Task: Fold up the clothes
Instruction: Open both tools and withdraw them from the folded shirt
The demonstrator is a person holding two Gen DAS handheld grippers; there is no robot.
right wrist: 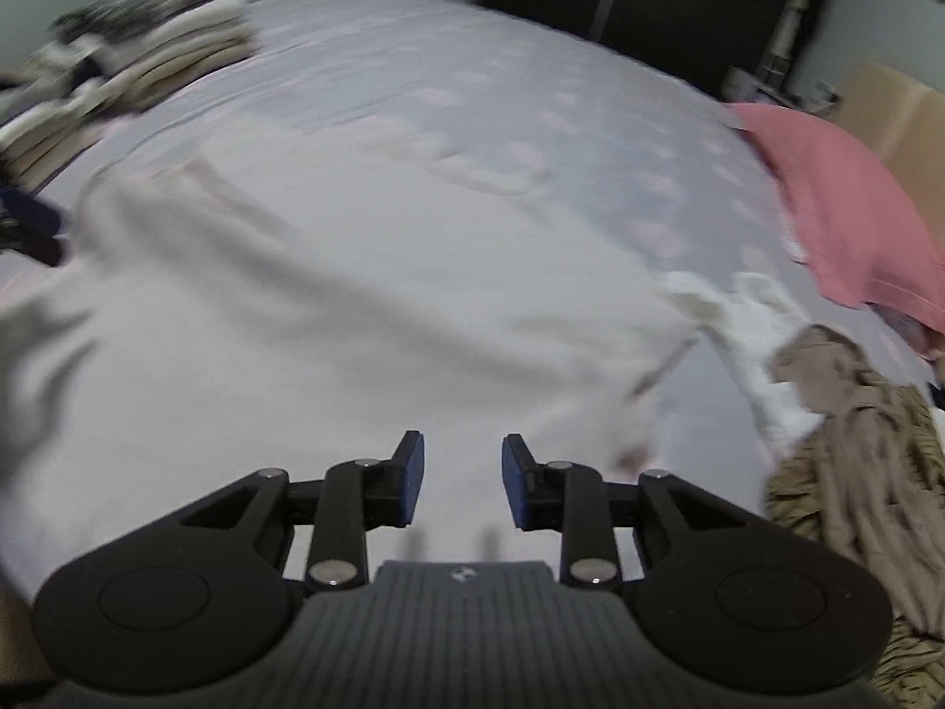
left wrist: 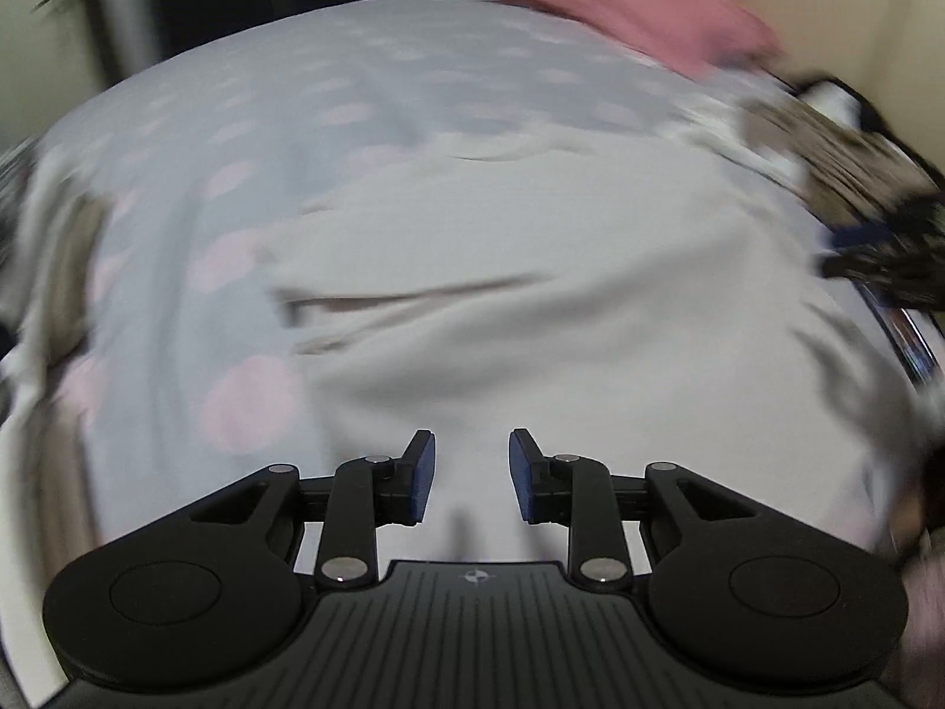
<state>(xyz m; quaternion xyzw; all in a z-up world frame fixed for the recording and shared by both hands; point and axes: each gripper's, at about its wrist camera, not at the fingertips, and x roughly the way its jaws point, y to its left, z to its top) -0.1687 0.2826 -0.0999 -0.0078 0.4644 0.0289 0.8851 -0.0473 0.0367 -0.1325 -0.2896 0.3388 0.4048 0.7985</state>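
A pale cream garment (left wrist: 531, 307) lies spread flat on the bed with its neckline (left wrist: 484, 148) at the far side; it also shows in the right wrist view (right wrist: 331, 319). My left gripper (left wrist: 472, 472) is open and empty, hovering just above the garment's near part. My right gripper (right wrist: 462, 481) is open and empty, also just above the garment's near edge. Both views are motion-blurred.
The bedsheet (left wrist: 283, 136) is light blue with pink dots. A pink garment (left wrist: 638, 18) lies at the far side, also in the right wrist view (right wrist: 850, 207). A stack of folded clothes (right wrist: 124, 53) sits far left. A brown patterned garment (right wrist: 868, 472) and a white one (right wrist: 756, 319) lie right.
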